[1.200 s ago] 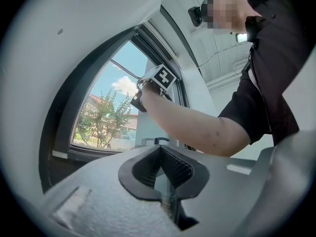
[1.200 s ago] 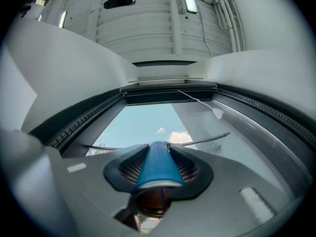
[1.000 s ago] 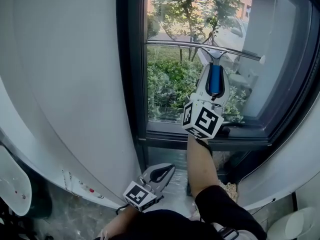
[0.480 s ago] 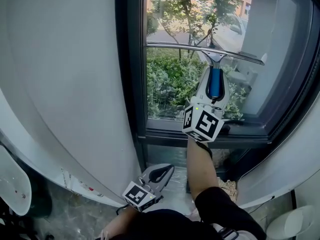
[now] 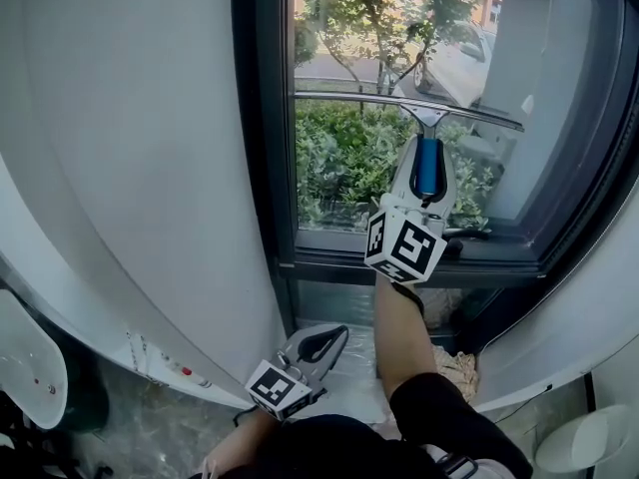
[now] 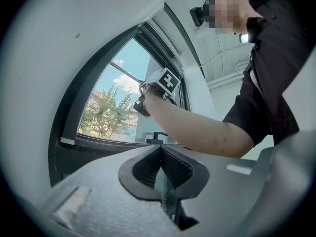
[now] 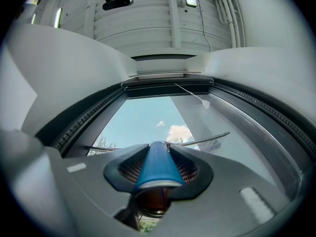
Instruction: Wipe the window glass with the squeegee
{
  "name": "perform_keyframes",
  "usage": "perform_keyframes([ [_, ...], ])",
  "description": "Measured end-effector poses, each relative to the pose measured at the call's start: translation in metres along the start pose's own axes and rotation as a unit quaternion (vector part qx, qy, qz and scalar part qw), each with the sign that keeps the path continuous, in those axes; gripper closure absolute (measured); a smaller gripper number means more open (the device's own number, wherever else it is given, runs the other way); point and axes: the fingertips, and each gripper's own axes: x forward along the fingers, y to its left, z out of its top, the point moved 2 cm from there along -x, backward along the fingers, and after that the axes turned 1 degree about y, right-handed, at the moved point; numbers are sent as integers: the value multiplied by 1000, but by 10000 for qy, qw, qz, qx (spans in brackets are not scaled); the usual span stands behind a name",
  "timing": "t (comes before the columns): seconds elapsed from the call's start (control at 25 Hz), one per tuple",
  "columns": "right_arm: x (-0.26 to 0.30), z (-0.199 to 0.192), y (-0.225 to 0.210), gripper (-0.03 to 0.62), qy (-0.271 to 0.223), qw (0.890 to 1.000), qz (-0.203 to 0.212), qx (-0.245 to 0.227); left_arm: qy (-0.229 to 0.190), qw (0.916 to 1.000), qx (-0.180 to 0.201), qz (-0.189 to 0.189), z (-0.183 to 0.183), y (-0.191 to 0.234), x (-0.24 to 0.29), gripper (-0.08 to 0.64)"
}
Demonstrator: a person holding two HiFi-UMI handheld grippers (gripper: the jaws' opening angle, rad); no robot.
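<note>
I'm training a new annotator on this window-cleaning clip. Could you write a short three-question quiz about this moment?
1. True or false: the left gripper holds a cloth.
2. The right gripper is shut on: A) the blue handle of the squeegee; B) a sponge; C) nothing.
3. Fill in: the squeegee's blade lies against the window ____.

Key: 1 false, its jaws are together with nothing between them; 2 A; 3 glass.
</note>
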Motion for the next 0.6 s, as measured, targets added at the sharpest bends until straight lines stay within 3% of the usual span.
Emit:
perform_keyframes([
  [0.6,-21,-17,-2,460,264,9997,-14,2,-7,10000,-76,-26,-8,-4,-9,558],
])
